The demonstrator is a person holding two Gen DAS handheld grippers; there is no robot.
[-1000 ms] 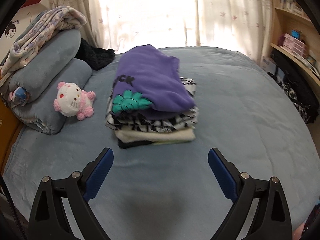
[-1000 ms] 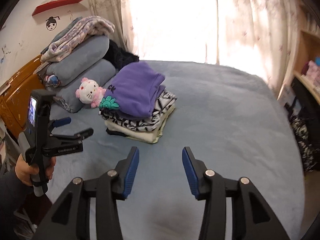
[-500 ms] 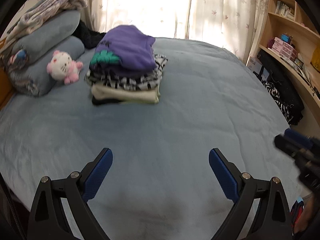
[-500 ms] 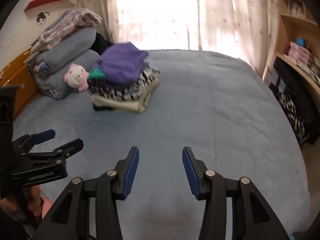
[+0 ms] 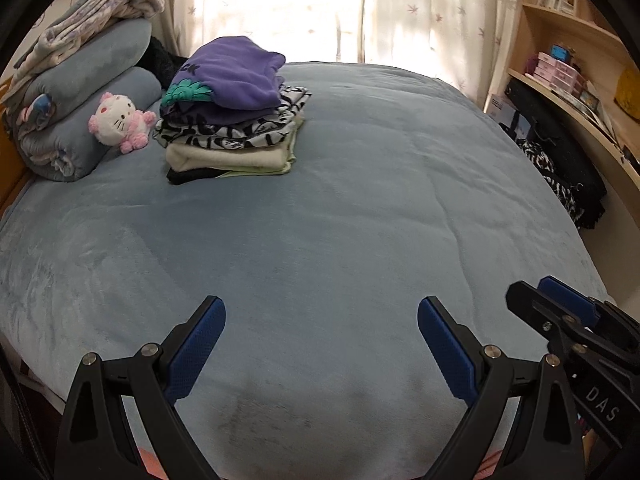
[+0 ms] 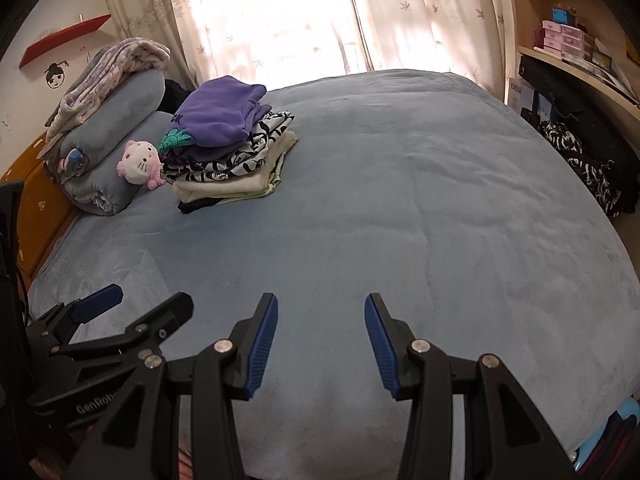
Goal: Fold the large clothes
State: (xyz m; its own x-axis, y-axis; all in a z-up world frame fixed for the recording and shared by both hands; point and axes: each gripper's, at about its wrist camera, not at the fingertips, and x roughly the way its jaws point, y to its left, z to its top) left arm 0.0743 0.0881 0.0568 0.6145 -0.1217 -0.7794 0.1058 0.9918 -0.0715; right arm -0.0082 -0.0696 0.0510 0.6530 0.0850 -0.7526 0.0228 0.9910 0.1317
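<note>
Both hand-held grippers are hanging empty over the near edge of the bed (image 5: 360,208): the left hand-held gripper (image 5: 322,340) is spreading its blue pads wide, and the right hand-held gripper (image 6: 320,336) is holding its pads at a narrower gap, with nothing between either pair. Each is showing in the other's view, the right one at the lower right of the left wrist frame, the left one at the lower left of the right wrist frame. A stack of folded clothes (image 5: 232,120) is sitting in the upper left of both frames, topped by a purple garment (image 6: 218,114), just beside a plush cat (image 5: 118,122) and rolled bedding (image 5: 80,92). Judging by the bare blanket ahead, one fold appears finished and the next move is calling for fetching another large garment. No unfolded garment is showing clearly; dark patterned fabric (image 5: 560,176) at the right edge, below the shelves (image 5: 576,92), is too distorted to identify, and the person's hands are cut off.
</note>
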